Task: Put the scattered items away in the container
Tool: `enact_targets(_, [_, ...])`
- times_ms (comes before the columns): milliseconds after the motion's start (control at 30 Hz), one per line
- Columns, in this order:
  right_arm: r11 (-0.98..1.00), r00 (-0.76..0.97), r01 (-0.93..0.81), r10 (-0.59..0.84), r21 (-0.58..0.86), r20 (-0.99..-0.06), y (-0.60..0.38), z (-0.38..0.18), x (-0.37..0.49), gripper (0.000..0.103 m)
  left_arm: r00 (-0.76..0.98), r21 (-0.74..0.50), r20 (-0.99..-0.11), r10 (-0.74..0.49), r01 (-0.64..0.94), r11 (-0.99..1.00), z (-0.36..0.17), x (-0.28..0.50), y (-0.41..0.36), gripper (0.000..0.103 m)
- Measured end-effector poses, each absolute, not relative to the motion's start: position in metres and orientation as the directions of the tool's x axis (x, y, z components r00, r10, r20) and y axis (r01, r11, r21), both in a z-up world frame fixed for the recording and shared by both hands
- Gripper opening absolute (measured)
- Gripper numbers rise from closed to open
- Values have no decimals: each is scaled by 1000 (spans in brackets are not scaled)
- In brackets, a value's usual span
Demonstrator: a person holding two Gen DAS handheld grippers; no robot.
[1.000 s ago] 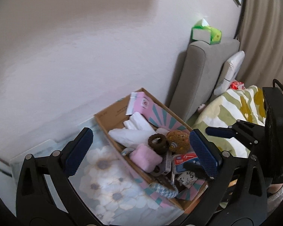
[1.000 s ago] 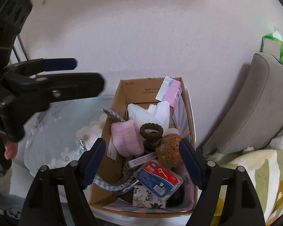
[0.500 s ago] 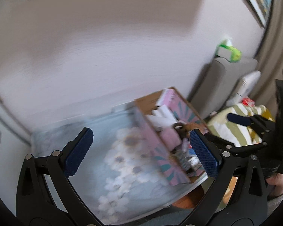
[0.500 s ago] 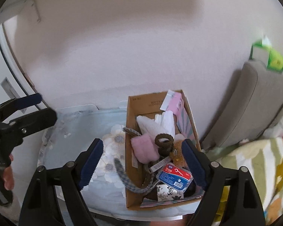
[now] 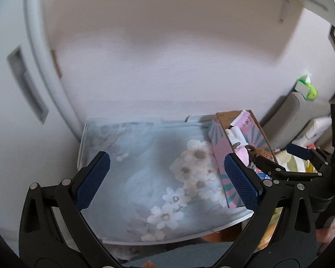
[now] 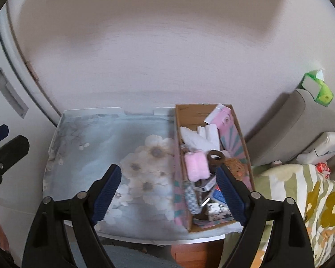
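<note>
Leftmost, a white door [image 6: 2,102] with a recessed handle stands beside the pale wall [image 6: 156,51]. Left gripper [image 5: 167,181]: jaws spread wide, nothing between the blue pads [image 5: 92,179]; it hangs above the near edge of the table, over bare cloth. Its black frame also shows at the left margin of the right wrist view.

Table [image 6: 145,237]: white top, covered by a light blue cloth with white flowers [image 6: 89,151]. Cloth surface carries only the box.

Right gripper [image 6: 169,192]: jaws likewise wide apart and empty. One pad sits over the flower print, the other over the near end of the box, raised above both.

Cardboard box [image 6: 241,134]: stands on the right part of the table, long side running away from the viewer, pink and teal pattern on its outer and inner walls. Contents, far to near:
- pink carton [image 6: 223,117] leaning in the far corner
- white folded cloths [image 6: 201,137]
- pink fluffy roll [image 6: 197,164] with a brown ring [image 6: 215,157] just beside it
- small brown plush [image 6: 235,165] against the right wall
- patterned grey strap [image 6: 189,197] draped over the near left side
- blue and red packet [image 6: 218,195] and a black-and-white patterned piece [image 6: 216,208] at the near end; details blurred

Right of the table: grey sofa arm [image 6: 285,122] with a green tissue box [image 6: 319,88] on top, a white cushion [image 6: 323,145], and a striped floral blanket [image 6: 301,196]
</note>
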State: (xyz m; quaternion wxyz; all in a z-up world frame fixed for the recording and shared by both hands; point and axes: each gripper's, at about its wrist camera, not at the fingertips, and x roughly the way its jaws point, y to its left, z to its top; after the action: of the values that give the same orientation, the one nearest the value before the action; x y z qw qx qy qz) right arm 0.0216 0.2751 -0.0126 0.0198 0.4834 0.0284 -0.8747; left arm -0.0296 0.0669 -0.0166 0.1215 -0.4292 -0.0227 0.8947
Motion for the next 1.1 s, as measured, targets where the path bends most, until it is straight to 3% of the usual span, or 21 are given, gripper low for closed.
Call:
enact_targets(167, [-994, -541, 103, -37, -22, -840, 258, -18, 27, 84, -580, -162, -793, 188, -96, -982, -40, -29, 43, 102])
enact_targets(400, [-989, -523, 145, -58, -22, -850, 242, -34, 23, 84, -576, -14, -817, 22, -20, -1000, -58, -28, 33, 102])
enact_targets(1100, [-980, -556, 180, -32, -82, -831, 233, -32, 9, 84, -573, -14, -819, 29, -31, -999, -63, -46, 40, 102])
